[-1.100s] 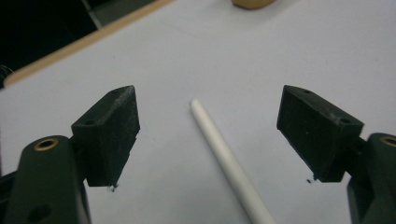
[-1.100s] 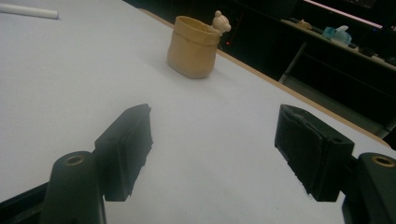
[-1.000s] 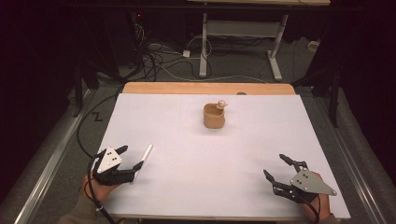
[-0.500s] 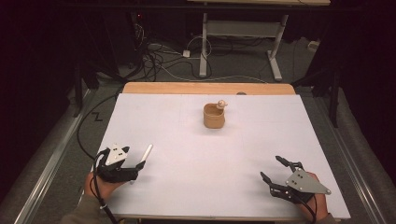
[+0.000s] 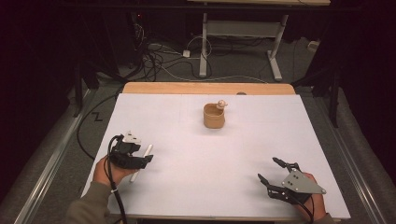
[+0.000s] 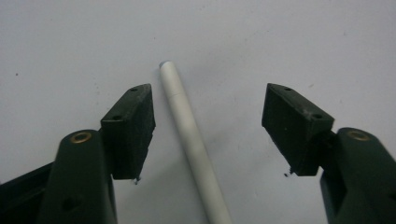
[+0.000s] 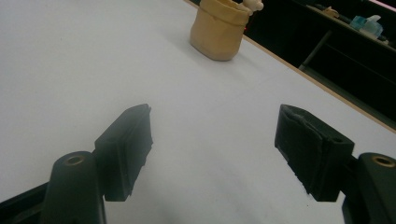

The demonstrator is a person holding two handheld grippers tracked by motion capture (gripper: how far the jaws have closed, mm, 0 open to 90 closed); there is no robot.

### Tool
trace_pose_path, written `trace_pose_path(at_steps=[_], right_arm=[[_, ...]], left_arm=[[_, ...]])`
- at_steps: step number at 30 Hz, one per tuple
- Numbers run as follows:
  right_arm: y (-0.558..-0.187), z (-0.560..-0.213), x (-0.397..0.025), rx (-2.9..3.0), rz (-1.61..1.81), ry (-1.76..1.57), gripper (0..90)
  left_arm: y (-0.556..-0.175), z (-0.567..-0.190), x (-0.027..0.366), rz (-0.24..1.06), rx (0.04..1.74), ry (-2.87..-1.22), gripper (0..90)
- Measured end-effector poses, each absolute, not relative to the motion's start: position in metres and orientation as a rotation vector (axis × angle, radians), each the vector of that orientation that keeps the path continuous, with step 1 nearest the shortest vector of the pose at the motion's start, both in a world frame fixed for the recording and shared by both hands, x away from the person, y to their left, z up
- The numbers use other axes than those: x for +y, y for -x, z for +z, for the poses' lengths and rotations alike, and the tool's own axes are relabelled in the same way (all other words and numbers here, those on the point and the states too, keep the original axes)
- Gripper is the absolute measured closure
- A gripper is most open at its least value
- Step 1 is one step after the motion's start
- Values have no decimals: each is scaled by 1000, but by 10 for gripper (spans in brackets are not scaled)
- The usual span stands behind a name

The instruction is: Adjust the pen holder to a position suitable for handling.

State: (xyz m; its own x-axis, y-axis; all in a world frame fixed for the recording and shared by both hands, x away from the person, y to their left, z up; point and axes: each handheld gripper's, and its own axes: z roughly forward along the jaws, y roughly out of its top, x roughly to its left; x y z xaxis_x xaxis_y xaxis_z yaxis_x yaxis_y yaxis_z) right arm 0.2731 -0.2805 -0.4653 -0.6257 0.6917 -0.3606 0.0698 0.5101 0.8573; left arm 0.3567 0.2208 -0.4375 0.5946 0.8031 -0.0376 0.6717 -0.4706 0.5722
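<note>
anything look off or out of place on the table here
Nothing stands out. The white stick lies flat on the white table between the open jaws of the left gripper, nearer one jaw. The tan cup stands upright toward the far edge, nothing spilled. The right gripper is open over bare table.

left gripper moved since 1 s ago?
Yes. The left gripper has turned and come down over the white stick, jaws open either side; the tan pot stays put.
</note>
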Motion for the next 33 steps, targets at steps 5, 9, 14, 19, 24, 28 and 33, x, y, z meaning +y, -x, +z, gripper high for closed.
trace_pose_path(at_steps=[5, 9, 14, 19, 24, 28, 33], right_arm=[[-274, -464, -282, 2031, 1126, -623, 275], [-275, -464, -283, 2032, 1130, -624, 275], [-273, -465, -281, 2036, 1130, -623, 275], [-274, -465, -280, 2040, 1125, -618, 275], [-274, -465, -281, 2038, 1128, -624, 275], [-274, -465, -281, 2038, 1129, -619, 275], [-274, -465, -281, 2042, 1128, -620, 275]], left_arm=[[-367, -445, 224, 268, 1207, -2277, 335], [-371, -454, 227, 234, 1241, -2271, 350], [-373, -456, 228, 231, 1244, -2268, 363], [-374, -456, 228, 245, 1245, -2256, 363], [-376, -447, 215, 286, 1167, -2254, 363], [-386, -439, 193, 290, 1062, -2257, 362], [-406, -422, 161, 306, 905, -2279, 362]])
